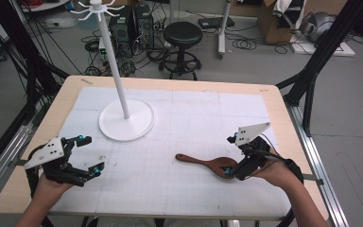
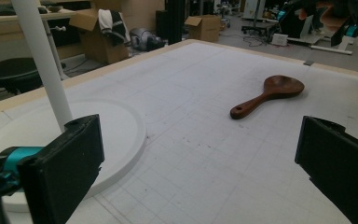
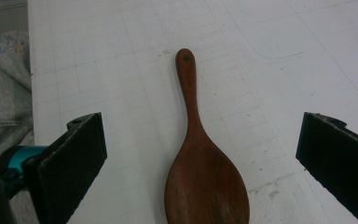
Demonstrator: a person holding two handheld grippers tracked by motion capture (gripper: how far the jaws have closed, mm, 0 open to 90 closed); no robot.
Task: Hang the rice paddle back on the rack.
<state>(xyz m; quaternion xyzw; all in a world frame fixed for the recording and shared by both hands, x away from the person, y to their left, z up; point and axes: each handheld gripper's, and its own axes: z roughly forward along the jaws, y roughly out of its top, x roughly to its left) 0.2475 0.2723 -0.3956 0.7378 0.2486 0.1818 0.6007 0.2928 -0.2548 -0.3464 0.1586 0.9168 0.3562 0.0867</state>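
Wooden spoon [image 1: 207, 163] flat on tabletop [image 1: 179, 85], bowl between wide-apart jaws of right tool [image 1: 230, 170], probably staged for a grasp; left tool [image 1: 86, 153] likewise apart, idle near white stand [image 1: 126, 120].

High view overhead facing forward, gripper views low, sharing wooden spoon [image 1: 208, 164]

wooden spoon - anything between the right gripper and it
Nothing visible. The right gripper is open, its jaws standing either side of the wooden spoon, whose bowl lies between them on the white mat. The left gripper is well off to the side.
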